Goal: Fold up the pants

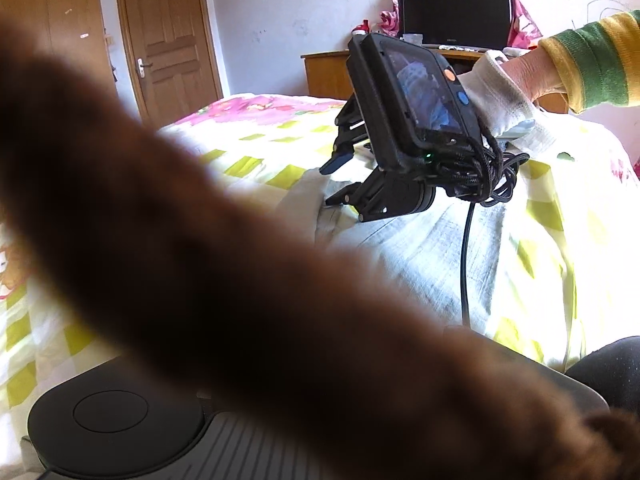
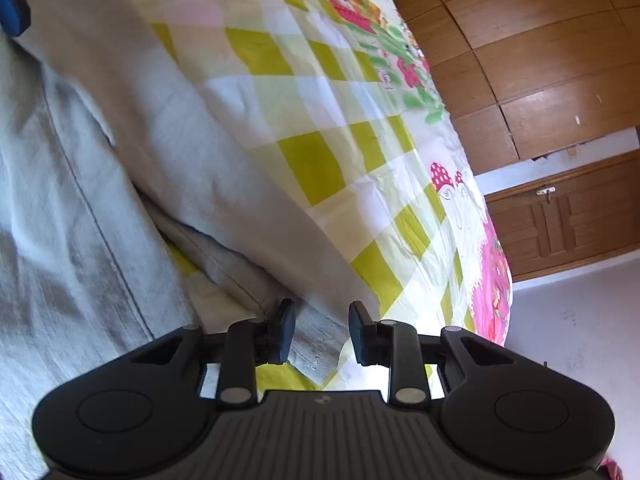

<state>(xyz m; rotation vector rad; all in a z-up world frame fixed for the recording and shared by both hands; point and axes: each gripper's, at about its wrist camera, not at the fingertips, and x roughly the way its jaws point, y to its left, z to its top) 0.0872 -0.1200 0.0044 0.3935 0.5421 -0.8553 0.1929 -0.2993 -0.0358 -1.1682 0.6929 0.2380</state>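
Pants (image 2: 80, 208) lie lower left on bedspread (image 2: 312, 128), fold apparently not started; right gripper (image 2: 322, 334) gapes empty beside hem, left gripper's jaws hidden, so next needs a hem grab.

One pair of pale grey pants (image 2: 80, 208) lies on one checked bedspread (image 2: 320, 120). Two grippers appear: right gripper (image 2: 322, 334), left gripper (image 1: 116, 412). One door (image 1: 168, 36), one monitor (image 1: 456, 12).
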